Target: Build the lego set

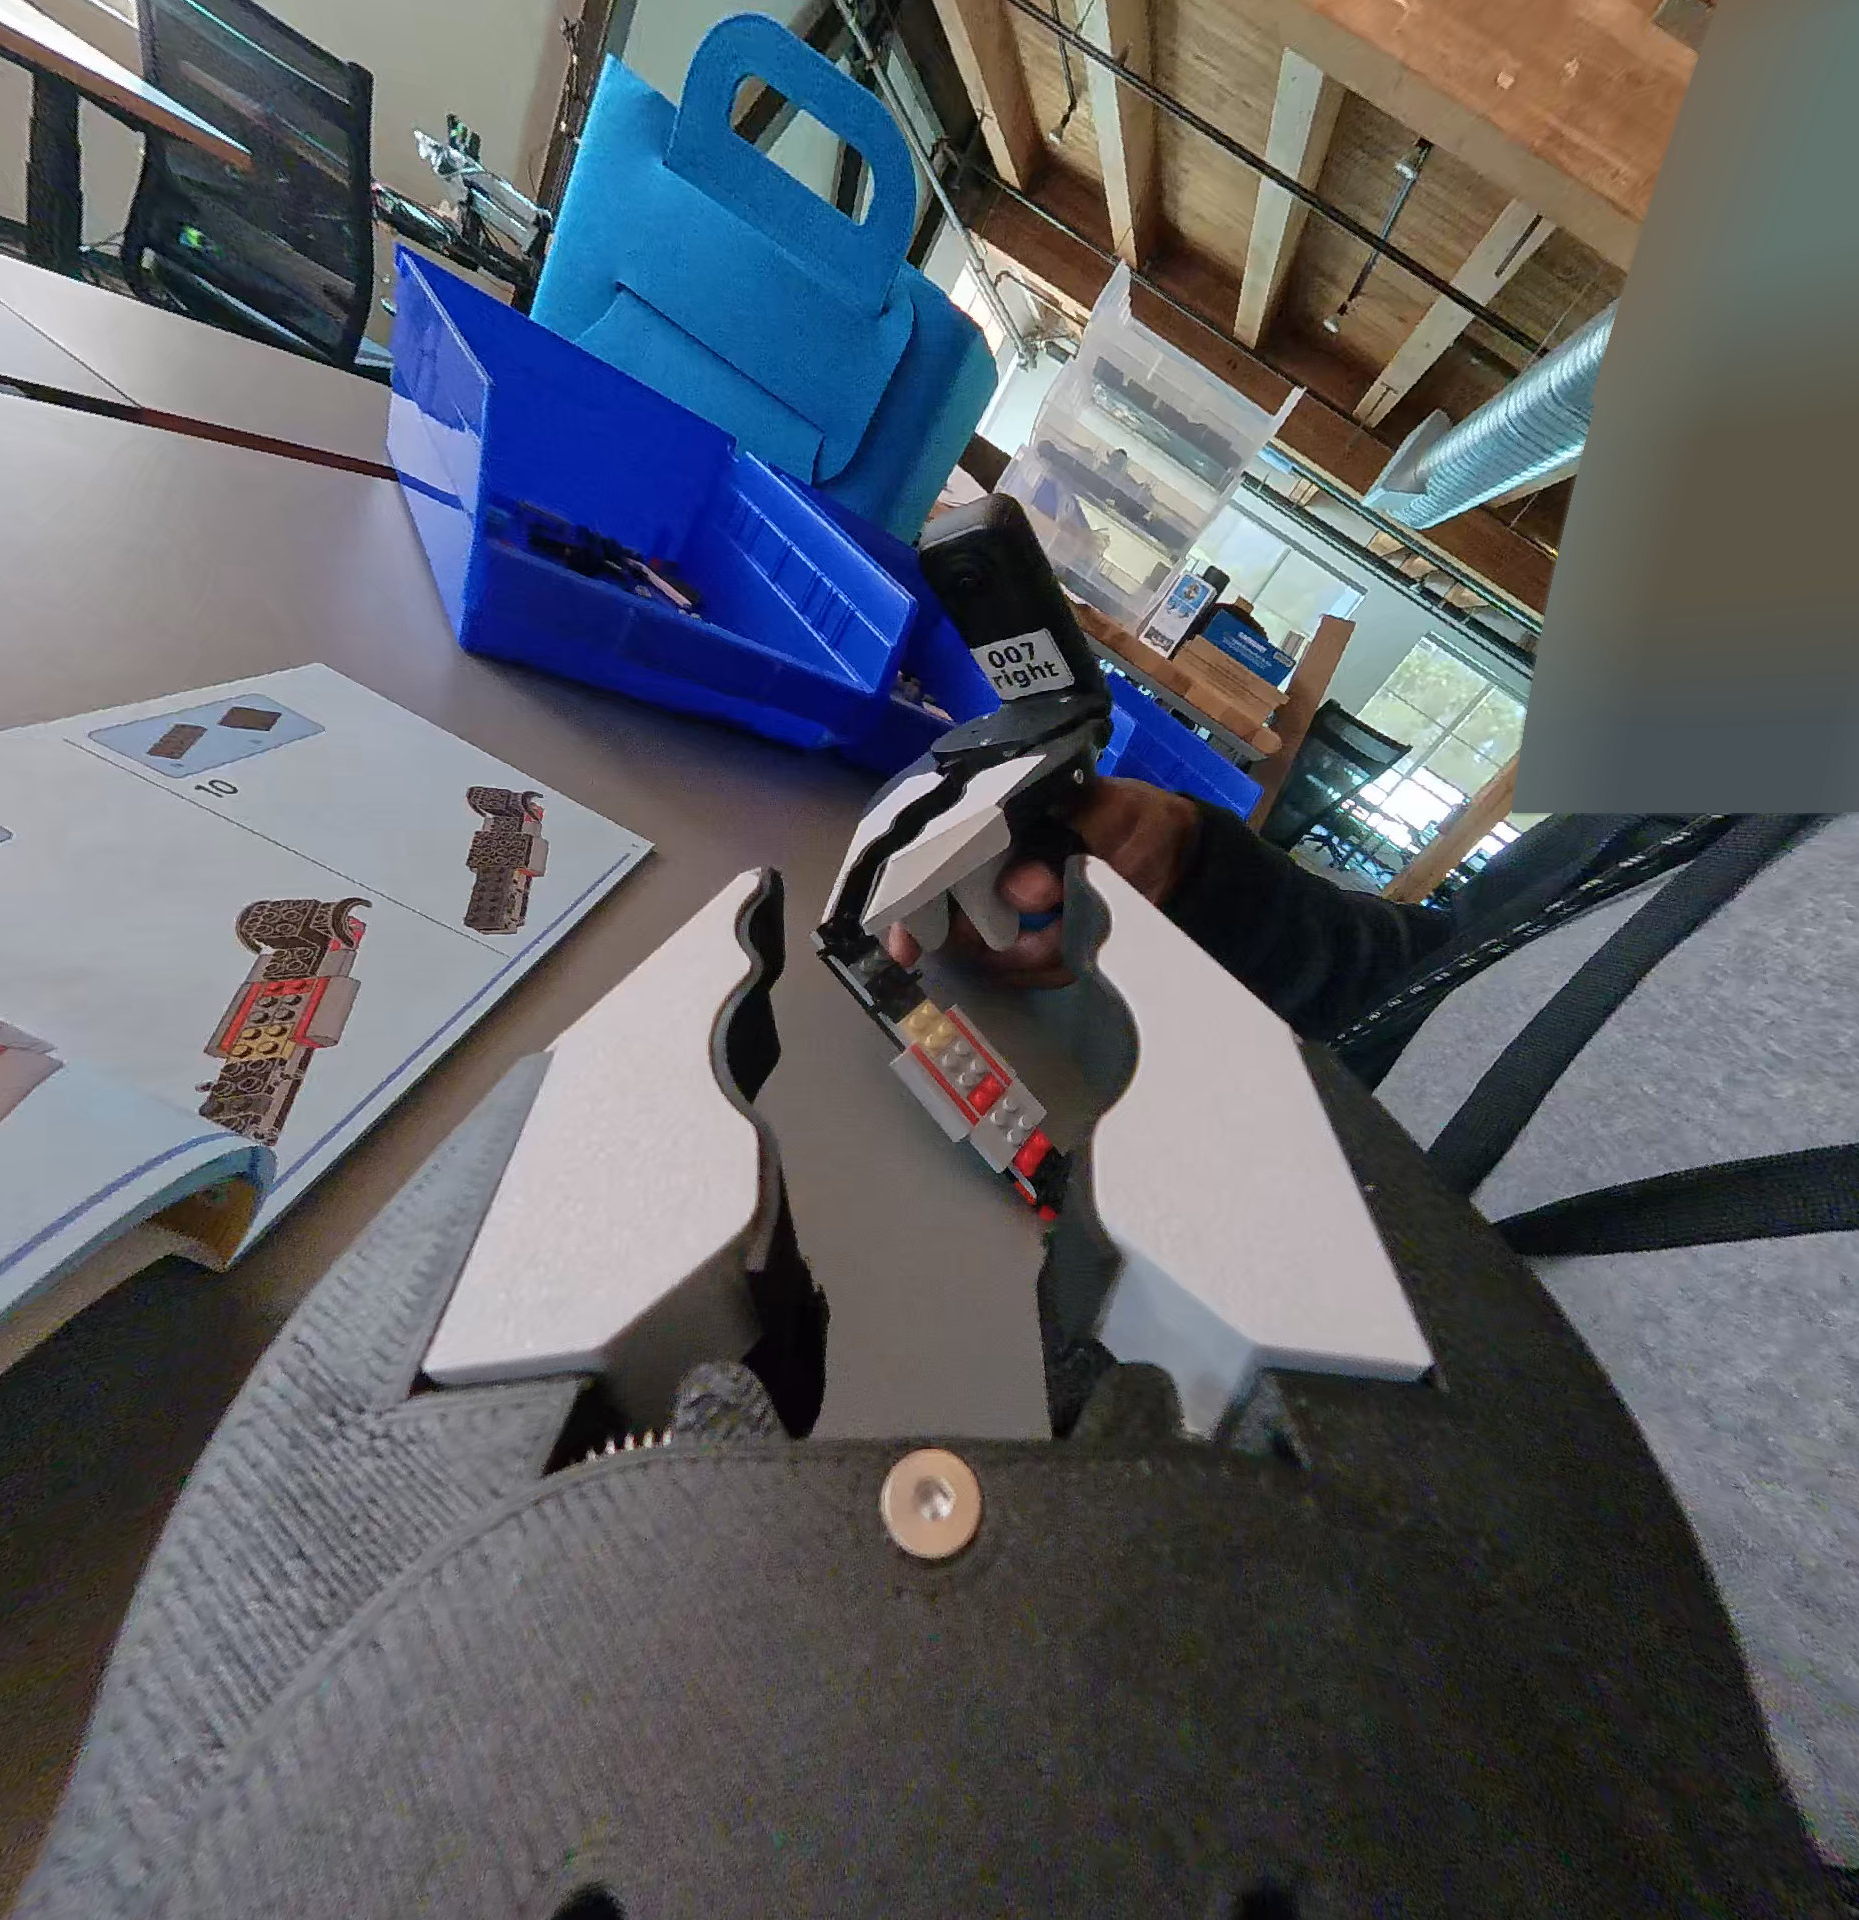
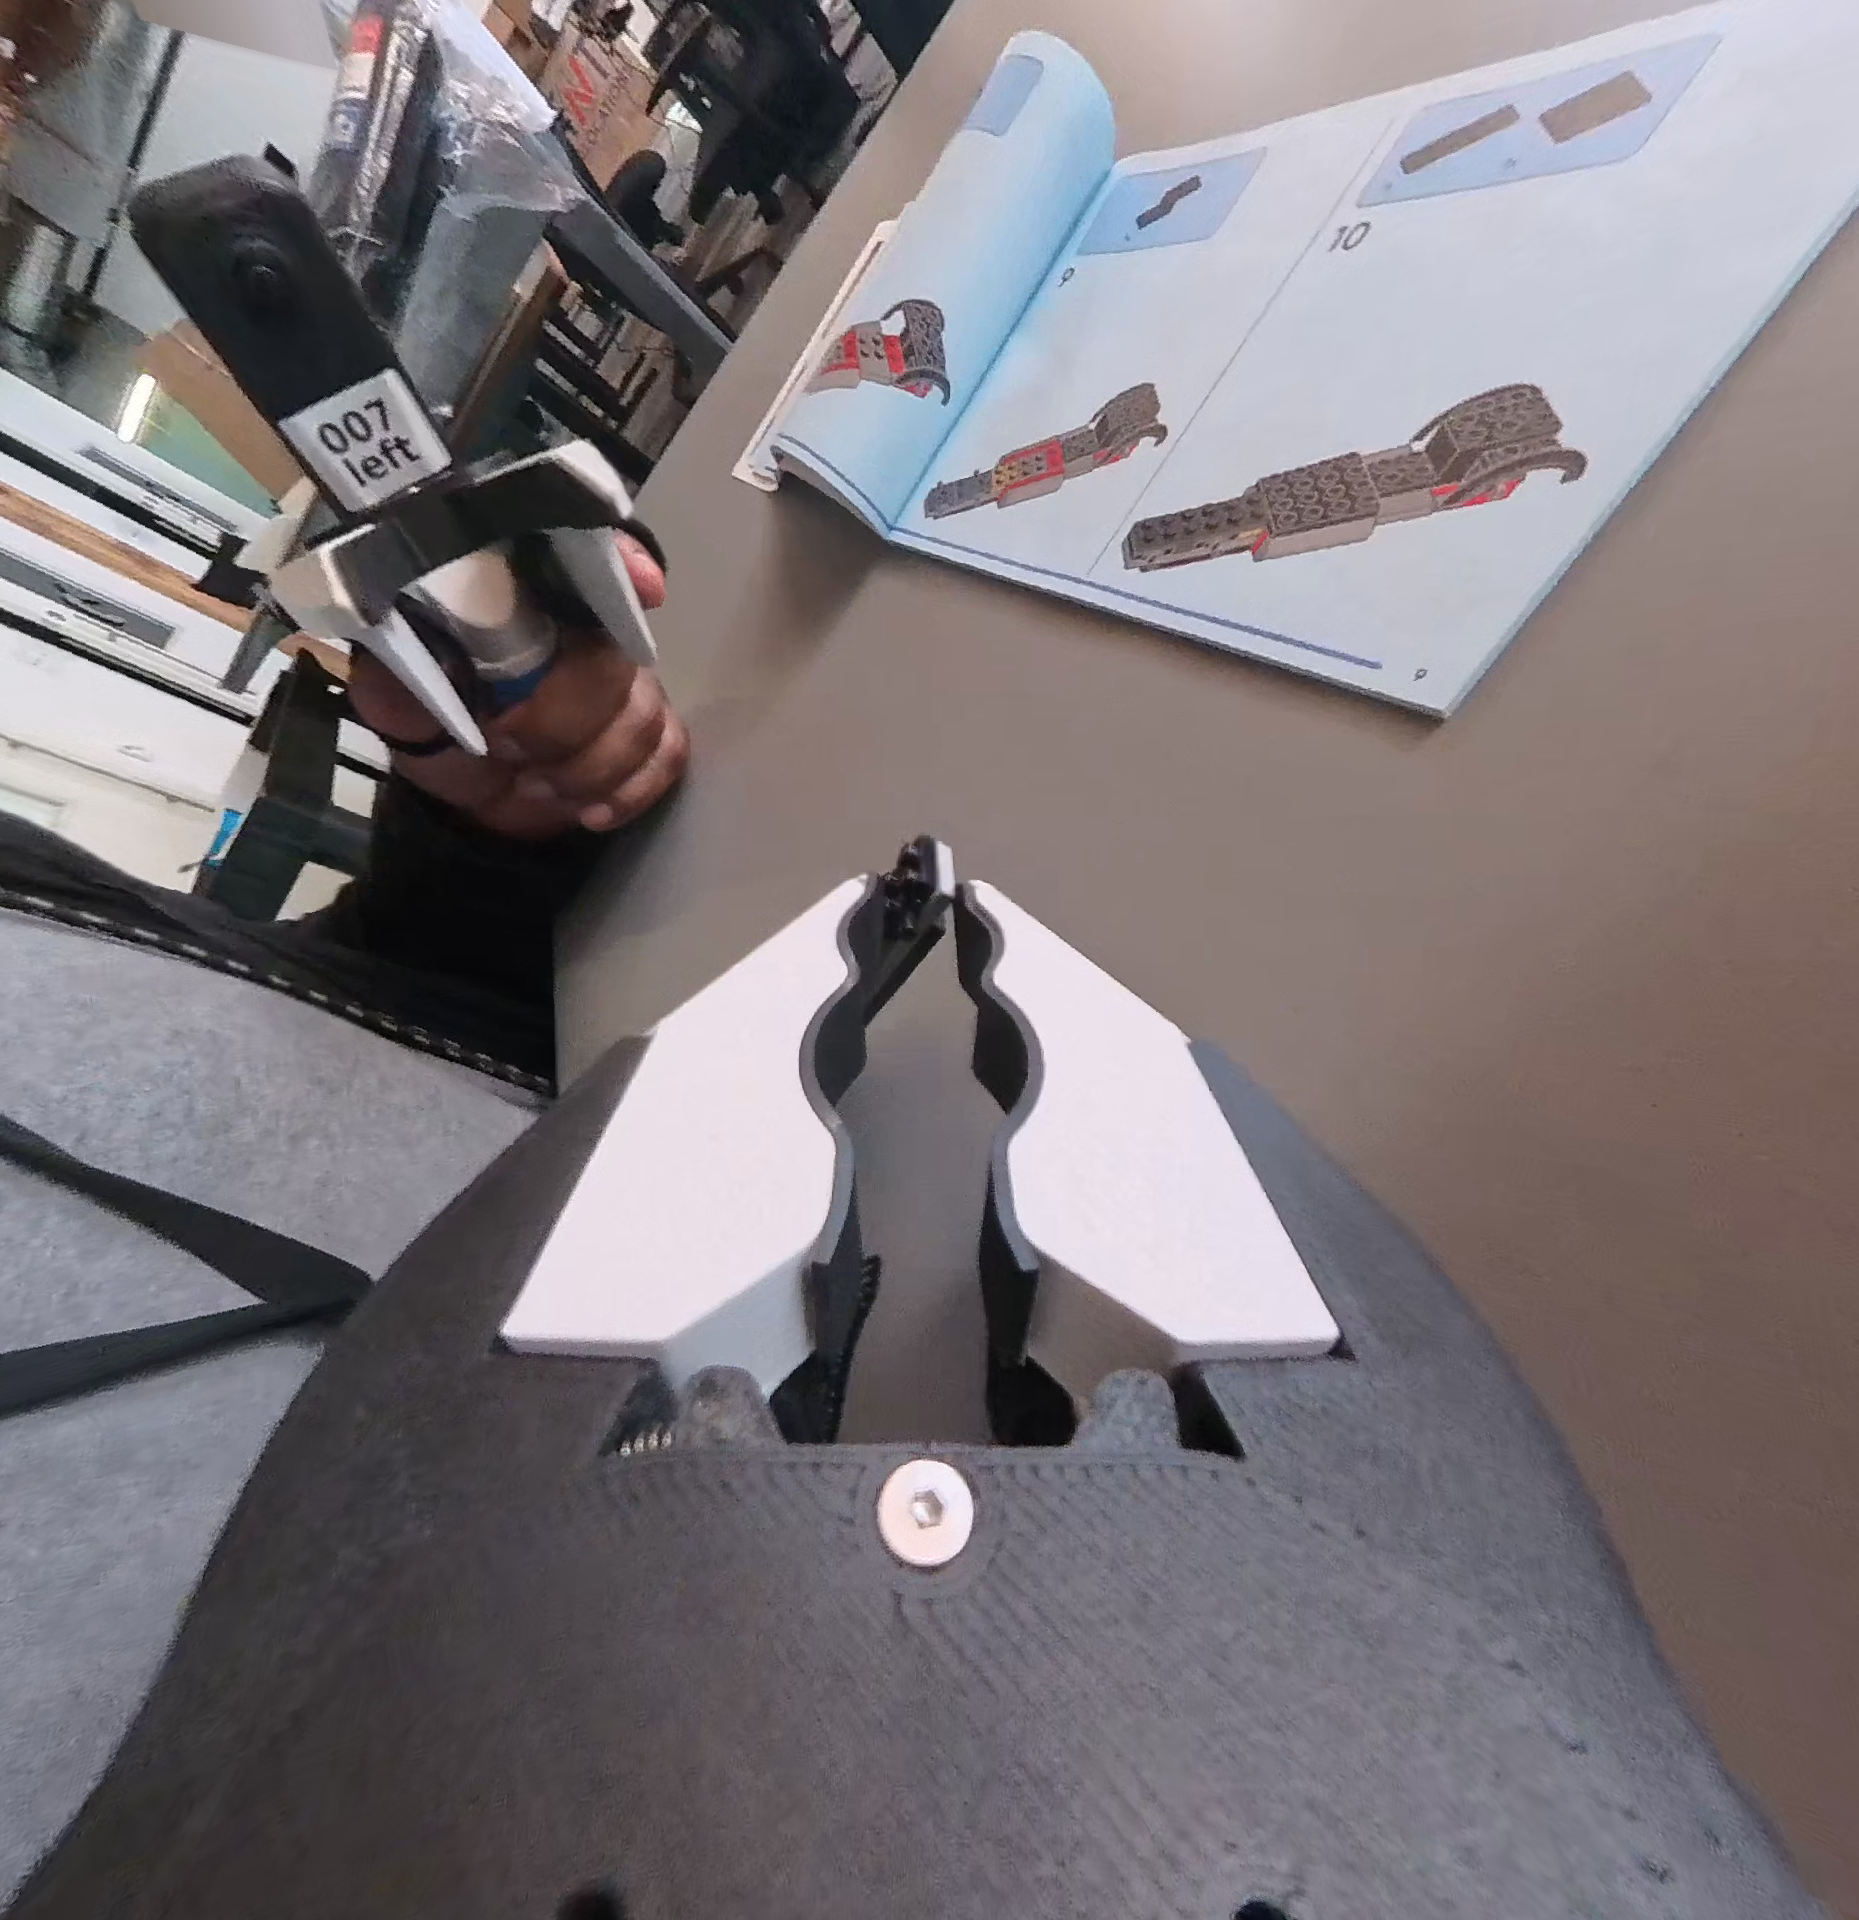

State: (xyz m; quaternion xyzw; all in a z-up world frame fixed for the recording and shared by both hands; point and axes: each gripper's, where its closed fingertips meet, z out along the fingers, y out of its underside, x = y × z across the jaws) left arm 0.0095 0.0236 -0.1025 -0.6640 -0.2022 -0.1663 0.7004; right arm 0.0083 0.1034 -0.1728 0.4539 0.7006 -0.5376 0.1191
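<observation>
A long lego build (image 1: pixel 966 1075) of black, tan, grey and red bricks hangs in the air over the table. My right gripper (image 1: pixel 837 935) is shut on its black upper end. In the right wrist view only that black end (image 2: pixel 917 883) shows between the right gripper's (image 2: pixel 940 888) closed tips. My left gripper (image 1: pixel 930 904) is open, and the build lies between its fingers with the lower red and black end close to the right-hand finger (image 1: pixel 1216 1143). I cannot tell if they touch. The left gripper (image 2: pixel 561 701) also shows open at the upper left of the right wrist view.
An open instruction booklet (image 1: pixel 281 883) (image 2: pixel 1320 416) lies on the brown table (image 1: pixel 229 540). Blue parts bins (image 1: pixel 613 540) and a blue foam carrier (image 1: pixel 779 260) stand behind. Grey fabric with black straps (image 1: pixel 1631 1143) (image 2: pixel 125 1122) lies at the table's near edge.
</observation>
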